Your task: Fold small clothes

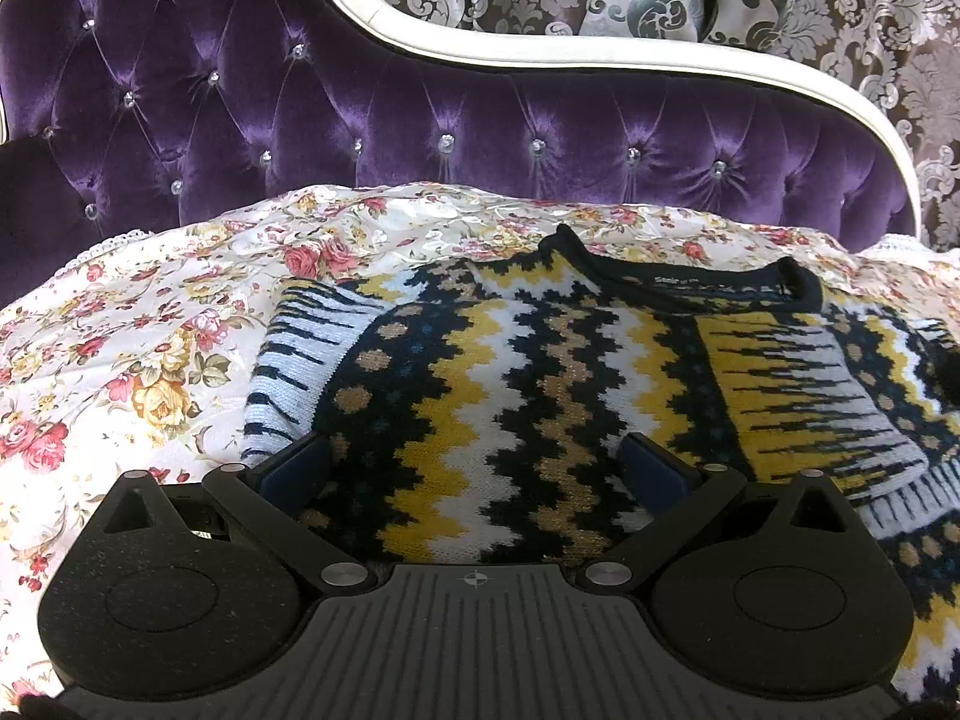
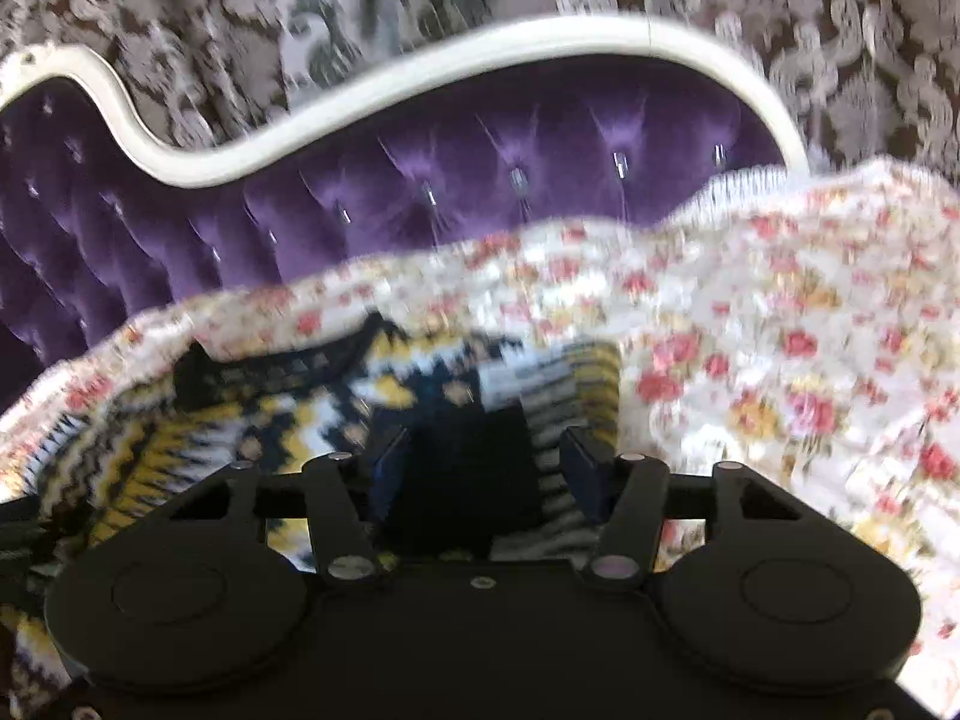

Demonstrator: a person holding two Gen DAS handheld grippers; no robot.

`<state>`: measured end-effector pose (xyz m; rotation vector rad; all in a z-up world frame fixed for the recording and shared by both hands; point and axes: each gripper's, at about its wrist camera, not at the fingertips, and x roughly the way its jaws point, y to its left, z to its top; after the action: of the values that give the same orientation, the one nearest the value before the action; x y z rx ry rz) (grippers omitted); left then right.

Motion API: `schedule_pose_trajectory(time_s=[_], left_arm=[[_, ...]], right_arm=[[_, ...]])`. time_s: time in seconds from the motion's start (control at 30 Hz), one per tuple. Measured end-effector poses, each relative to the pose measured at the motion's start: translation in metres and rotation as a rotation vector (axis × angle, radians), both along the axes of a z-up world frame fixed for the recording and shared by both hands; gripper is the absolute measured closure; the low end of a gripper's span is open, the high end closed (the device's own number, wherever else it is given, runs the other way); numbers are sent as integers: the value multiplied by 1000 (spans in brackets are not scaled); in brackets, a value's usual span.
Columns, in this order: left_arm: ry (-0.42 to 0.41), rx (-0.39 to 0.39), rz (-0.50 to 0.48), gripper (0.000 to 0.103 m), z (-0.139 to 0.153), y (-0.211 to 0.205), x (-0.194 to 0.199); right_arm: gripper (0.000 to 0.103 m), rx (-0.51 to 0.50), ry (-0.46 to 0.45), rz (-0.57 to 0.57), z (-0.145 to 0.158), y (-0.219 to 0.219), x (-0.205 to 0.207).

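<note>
A small knitted sweater [image 1: 516, 378] with navy, yellow, white and tan zigzags lies flat on a floral bedspread [image 1: 138, 324], its navy collar toward the headboard. One sleeve is folded across its right side. My left gripper [image 1: 480, 462] is open, low over the sweater's lower body, a finger on each side. In the blurred right wrist view my right gripper [image 2: 486, 456] is open around the sweater's right sleeve edge [image 2: 558, 396], with a dark patch between the fingers.
A tufted purple velvet headboard [image 1: 420, 120] with a white frame stands just behind the bedspread. Grey damask curtains [image 1: 840, 12] hang behind it. Floral bedspread [image 2: 780, 360] stretches to the right of the sweater.
</note>
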<state>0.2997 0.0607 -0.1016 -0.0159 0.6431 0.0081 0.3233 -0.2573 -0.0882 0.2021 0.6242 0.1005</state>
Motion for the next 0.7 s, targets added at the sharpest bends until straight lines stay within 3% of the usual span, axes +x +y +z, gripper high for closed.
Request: schedule_pose_trajectory(time_s=[0.07, 0.13, 0.2, 0.33, 0.43, 0.57, 0.6, 0.63, 0.67, 0.7], left_arm=[[0, 0, 0, 0, 0, 0, 0], [-1, 0, 0, 0, 0, 0, 0], [-1, 1, 1, 0, 0, 0, 0], [-1, 1, 1, 0, 0, 0, 0], [-2, 2, 2, 0, 0, 0, 0], [-3, 2, 2, 0, 0, 0, -1], [-4, 2, 2, 0, 0, 0, -1], [-4, 3, 2, 0, 0, -1, -1], [-4, 5, 3, 0, 0, -1, 0], [-4, 6, 3, 0, 1, -1, 0]], right_arm=[[46, -48, -22, 25, -2, 4, 0], [58, -57, -24, 49, 1, 8, 0], [81, -60, -47, 60, 5, 12, -5], [82, -92, -125, 24, 17, 17, -15], [81, -136, -79, -4, 16, 18, -12], [66, -151, -15, -27, 4, 19, -8], [49, -142, -14, -40, 7, 17, -8], [40, -121, -18, -44, 9, 14, -10], [18, -93, -30, -46, 12, 12, -13], [12, -72, -42, -48, 15, 9, -16]])
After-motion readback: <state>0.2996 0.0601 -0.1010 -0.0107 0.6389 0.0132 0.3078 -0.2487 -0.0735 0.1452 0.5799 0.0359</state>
